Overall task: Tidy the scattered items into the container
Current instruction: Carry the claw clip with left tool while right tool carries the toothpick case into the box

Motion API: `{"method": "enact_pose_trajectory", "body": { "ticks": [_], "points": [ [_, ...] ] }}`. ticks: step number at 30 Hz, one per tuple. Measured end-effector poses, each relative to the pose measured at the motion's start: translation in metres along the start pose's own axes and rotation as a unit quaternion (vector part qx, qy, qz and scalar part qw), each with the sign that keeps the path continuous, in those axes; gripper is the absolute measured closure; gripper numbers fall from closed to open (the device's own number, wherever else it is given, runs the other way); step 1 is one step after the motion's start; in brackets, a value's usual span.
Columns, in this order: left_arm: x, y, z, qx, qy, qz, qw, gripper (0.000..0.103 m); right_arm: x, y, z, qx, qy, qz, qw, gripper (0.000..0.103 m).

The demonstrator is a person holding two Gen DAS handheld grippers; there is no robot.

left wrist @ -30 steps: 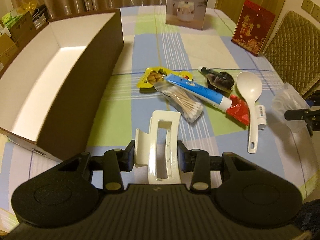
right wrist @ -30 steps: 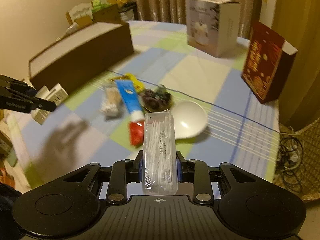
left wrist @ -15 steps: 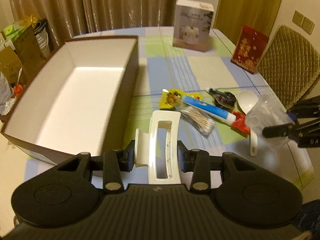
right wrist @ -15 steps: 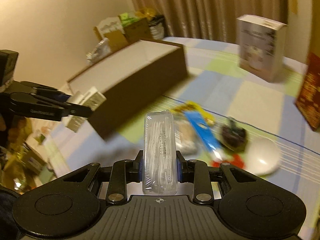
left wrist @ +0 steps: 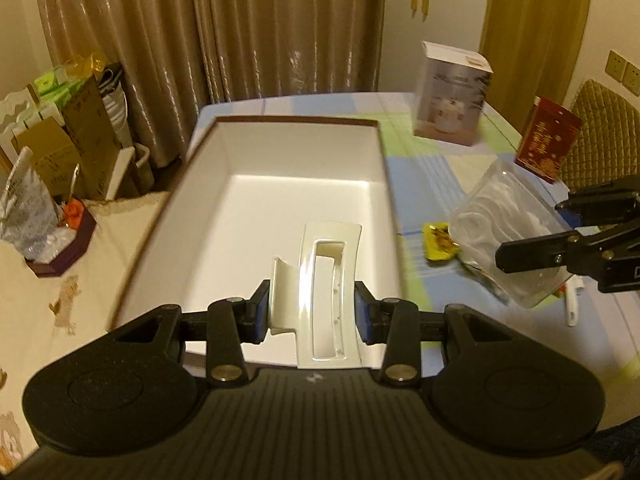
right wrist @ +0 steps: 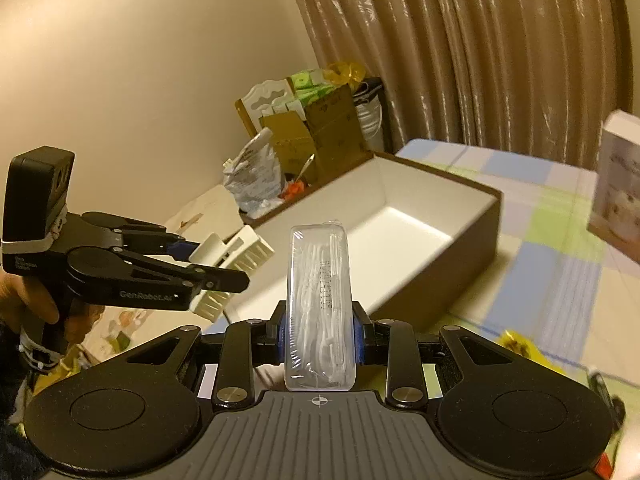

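My left gripper [left wrist: 310, 312] is shut on a white hair claw clip [left wrist: 328, 292] and holds it above the near end of the brown box with a white inside [left wrist: 296, 148]. The box has nothing in it. To the right, my right gripper [left wrist: 532, 232] grips a clear plastic case of white floss picks [left wrist: 496, 220] beside the box's right wall. In the right wrist view the case [right wrist: 320, 280] stands upright in the shut right gripper [right wrist: 320, 332], in front of the box [right wrist: 440, 176]. The left gripper [right wrist: 220, 264] with the clip [right wrist: 248, 256] hangs over the box's near left corner.
On the checked cloth right of the box lie a yellow snack packet [left wrist: 440, 240] and a white spoon handle [left wrist: 572, 308]. A white carton [left wrist: 452, 96] and a red box [left wrist: 546, 144] stand at the back, with a chair [left wrist: 600, 136] behind. Cardboard boxes [left wrist: 68, 140] and a bag [left wrist: 24, 208] crowd the left.
Both grippers have risen and swung left, away from the scattered items and to the box, each keeping its load. The left one has come over the box's near end.
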State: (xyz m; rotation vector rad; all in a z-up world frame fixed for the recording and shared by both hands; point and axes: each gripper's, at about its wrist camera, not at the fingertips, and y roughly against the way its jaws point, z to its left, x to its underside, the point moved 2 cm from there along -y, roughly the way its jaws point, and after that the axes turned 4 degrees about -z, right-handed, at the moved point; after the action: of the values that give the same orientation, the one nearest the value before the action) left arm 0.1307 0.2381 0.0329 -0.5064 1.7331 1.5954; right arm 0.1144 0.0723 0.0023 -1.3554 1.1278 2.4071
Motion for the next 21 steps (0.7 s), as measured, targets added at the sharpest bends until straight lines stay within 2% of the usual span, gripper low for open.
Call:
{"method": "enact_pose_trajectory", "body": {
  "ticks": [11, 16, 21],
  "points": [
    [-0.017, -0.046, 0.06, 0.023, -0.03, 0.01, 0.9992, 0.067, -0.017, -0.09, 0.026, 0.051, -0.006, 0.041, 0.998, 0.07],
    [-0.017, -0.074, 0.082, 0.047, -0.037, 0.044, 0.9972, 0.067, -0.015, -0.13, 0.029, 0.069, 0.009, 0.083, 0.994, 0.07],
    [-0.012, -0.102, 0.092, 0.072, -0.052, 0.086, 0.9923, 0.067, 0.003, -0.168, 0.03, 0.075, 0.038, 0.141, 0.986, 0.07]
  ]
}}
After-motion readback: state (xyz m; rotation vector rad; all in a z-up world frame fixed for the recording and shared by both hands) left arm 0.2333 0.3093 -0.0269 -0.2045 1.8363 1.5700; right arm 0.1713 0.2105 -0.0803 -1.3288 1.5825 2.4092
